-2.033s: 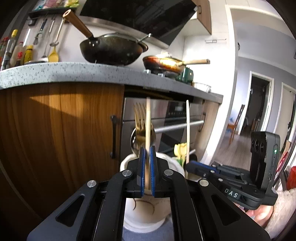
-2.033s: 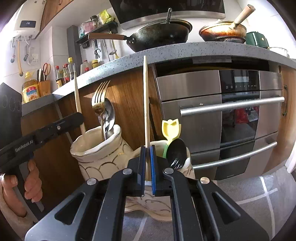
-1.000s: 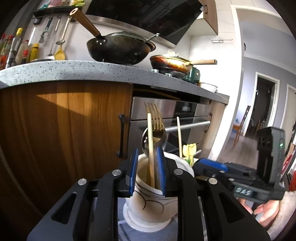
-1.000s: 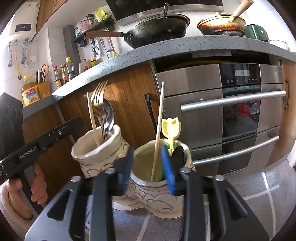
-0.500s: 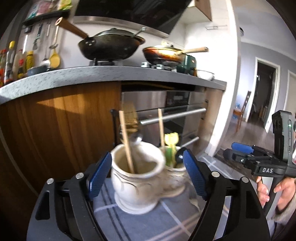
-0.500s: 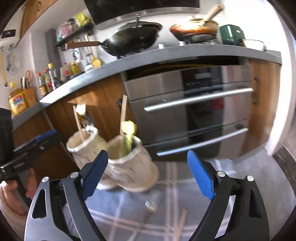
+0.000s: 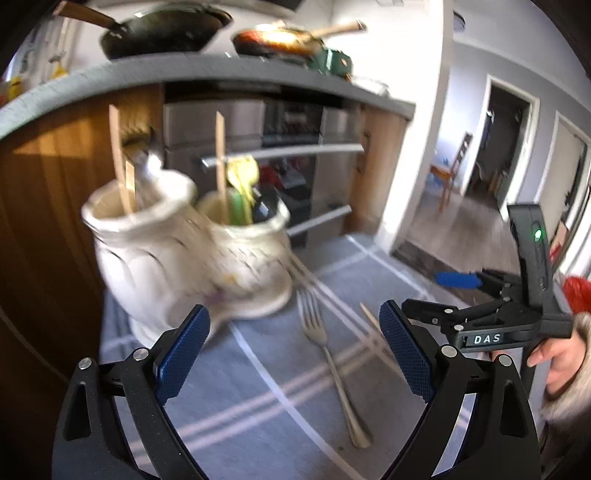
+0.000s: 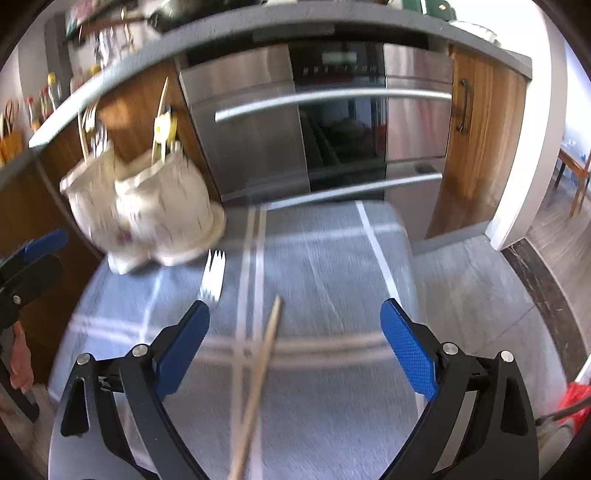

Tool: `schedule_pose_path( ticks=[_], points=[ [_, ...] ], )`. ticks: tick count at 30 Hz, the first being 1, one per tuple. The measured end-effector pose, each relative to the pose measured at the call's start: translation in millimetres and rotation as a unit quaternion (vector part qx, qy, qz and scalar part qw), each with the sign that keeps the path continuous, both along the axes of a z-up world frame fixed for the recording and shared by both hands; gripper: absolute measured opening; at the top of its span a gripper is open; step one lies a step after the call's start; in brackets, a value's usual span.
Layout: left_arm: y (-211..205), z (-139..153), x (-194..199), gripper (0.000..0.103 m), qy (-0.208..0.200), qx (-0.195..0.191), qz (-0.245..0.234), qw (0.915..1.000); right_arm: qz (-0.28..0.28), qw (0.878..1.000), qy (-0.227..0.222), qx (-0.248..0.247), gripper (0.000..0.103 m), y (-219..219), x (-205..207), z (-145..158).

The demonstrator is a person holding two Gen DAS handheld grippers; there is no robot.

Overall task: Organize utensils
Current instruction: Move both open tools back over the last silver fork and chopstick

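Two cream ceramic holders stand side by side on a striped blue-grey cloth (image 7: 258, 406). The left holder (image 7: 147, 236) has a wooden chopstick (image 7: 118, 158) and metal cutlery in it. The right holder (image 7: 251, 258) has another chopstick (image 7: 220, 158) and a yellow utensil. A metal fork (image 7: 328, 362) and a loose chopstick (image 8: 258, 380) lie on the cloth in front. My left gripper (image 7: 295, 350) hangs above the fork and my right gripper (image 8: 295, 347) above the loose chopstick. Both sets of jaws are opening wide, with nothing held between them.
Behind the holders are a steel oven (image 8: 332, 122) with bar handles, wooden cabinet doors (image 7: 48, 221) and a grey counter with a wok (image 7: 162, 33) and a pan. A doorway and a chair (image 7: 450, 173) are at the right. A hand (image 7: 554, 362) holds the right gripper.
Both grippers let go of their chopsticks, which now stand in the holders. The jaws spread wide, and both grippers drew back and tipped down, so the fork and loose chopstick came into view.
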State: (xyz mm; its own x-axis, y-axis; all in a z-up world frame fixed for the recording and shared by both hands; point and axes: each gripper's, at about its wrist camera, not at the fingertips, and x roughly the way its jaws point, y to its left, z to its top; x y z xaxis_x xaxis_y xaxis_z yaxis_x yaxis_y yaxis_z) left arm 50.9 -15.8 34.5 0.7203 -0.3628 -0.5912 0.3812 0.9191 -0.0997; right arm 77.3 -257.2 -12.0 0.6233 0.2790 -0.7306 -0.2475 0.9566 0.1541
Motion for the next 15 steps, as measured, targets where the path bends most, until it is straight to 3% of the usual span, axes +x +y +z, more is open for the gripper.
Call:
schedule_pose_path(
  ticks=[5, 12, 15],
  points=[
    [-28, -28, 1, 0.092, 0.033, 0.034, -0.034, 0.9983, 0.041, 0.998, 0.004, -0.038, 0.088, 10, -21, -9],
    [-35, -55, 14, 0.086, 0.084, 0.044, -0.039, 0.9947, 0.083, 0.995, 0.042, -0.047, 0.06, 21, -29, -27],
    [-35, -61, 21, 0.081, 0.094, 0.045, -0.03, 0.9941, 0.09, 0.994, 0.048, -0.045, 0.056, 22, -27, -30]
  ],
)
